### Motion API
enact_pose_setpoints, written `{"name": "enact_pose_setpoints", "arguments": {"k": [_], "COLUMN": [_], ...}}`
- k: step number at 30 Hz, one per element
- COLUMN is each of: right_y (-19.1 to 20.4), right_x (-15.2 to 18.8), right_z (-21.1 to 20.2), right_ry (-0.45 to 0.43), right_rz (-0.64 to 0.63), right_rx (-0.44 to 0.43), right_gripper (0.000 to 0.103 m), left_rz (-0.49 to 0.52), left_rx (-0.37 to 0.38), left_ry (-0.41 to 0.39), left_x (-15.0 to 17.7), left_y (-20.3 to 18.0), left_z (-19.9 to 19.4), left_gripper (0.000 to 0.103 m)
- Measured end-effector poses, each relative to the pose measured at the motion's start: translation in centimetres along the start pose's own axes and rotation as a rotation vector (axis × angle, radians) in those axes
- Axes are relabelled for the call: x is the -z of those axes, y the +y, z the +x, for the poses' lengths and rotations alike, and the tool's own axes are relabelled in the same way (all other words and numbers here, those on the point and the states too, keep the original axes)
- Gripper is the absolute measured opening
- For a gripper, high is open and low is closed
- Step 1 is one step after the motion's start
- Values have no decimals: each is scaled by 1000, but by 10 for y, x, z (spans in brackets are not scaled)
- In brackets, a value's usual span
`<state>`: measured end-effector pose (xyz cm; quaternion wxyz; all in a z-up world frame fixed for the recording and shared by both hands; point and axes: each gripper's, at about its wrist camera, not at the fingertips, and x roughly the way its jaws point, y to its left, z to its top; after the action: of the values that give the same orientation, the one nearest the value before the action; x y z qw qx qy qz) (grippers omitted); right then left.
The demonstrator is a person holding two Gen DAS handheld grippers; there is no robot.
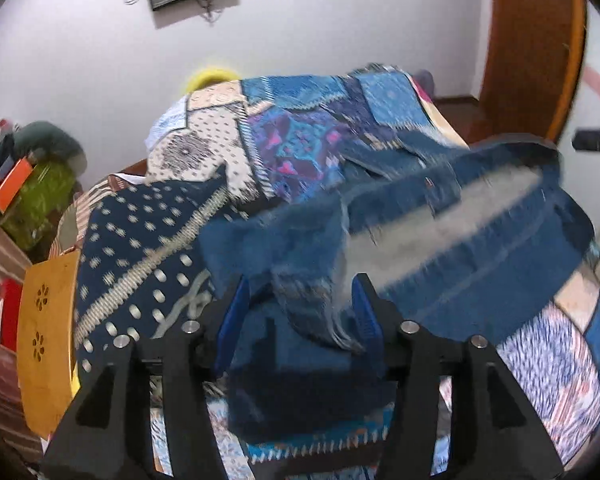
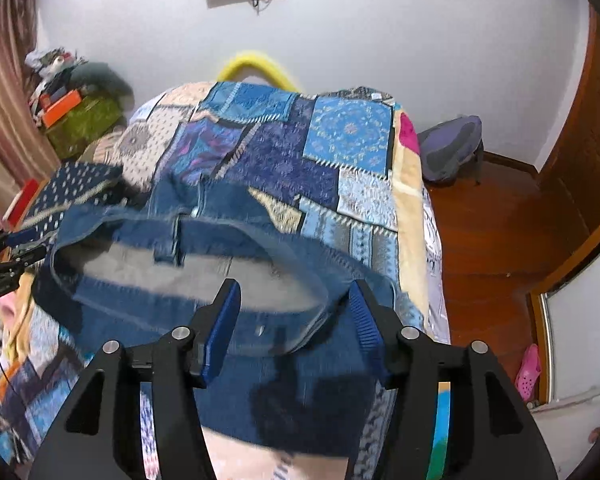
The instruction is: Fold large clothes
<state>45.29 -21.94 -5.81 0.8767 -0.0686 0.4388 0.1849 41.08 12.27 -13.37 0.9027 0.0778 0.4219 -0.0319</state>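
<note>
Blue jeans (image 2: 260,272) lie waistband-open across the patchwork bedspread (image 2: 340,136). The left gripper (image 1: 300,312) and the right gripper (image 2: 296,320) both stand with fingers apart around denim. The blur leaves no writing legible.

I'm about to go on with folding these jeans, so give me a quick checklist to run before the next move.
1. Left gripper has denim between its fingers: cannot tell, jaws look open.
2. Right gripper is closed on the waistband: not ok, jaws wide open.
3. Jeans are on the bedspread: ok.
4. Waistband lies flat: not ok, it gapes open.
5. Image sharp enough to judge: not ok, the denim is blurred.
</note>
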Motion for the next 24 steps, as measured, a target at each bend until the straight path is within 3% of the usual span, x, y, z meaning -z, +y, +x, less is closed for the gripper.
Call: {"name": "enact_pose_setpoints", "arguments": {"k": [8,12,15,20,24], "right_y": [15,34,45,63,80], "right_x": [41,57,63,54,33], "right_z": [6,29,60,78,99], "right_ry": [64,107,187,143,129], "right_rz": [3,-53,-56,-96,-223], "right_rx": [-43,-64,-71,-17,52], "right_gripper": [53,53,53,88,90], "left_rz": [20,18,52,64,80], "left_rx": [64,96,76,92,60], "left_ry": [115,147,179,194,165], "left_x": [45,52,48,32,7], "left_y": [-34,-46,-54,-52,-48], "left_z": [23,40,63,86,96], "left_gripper": [57,57,57,57,57]}}
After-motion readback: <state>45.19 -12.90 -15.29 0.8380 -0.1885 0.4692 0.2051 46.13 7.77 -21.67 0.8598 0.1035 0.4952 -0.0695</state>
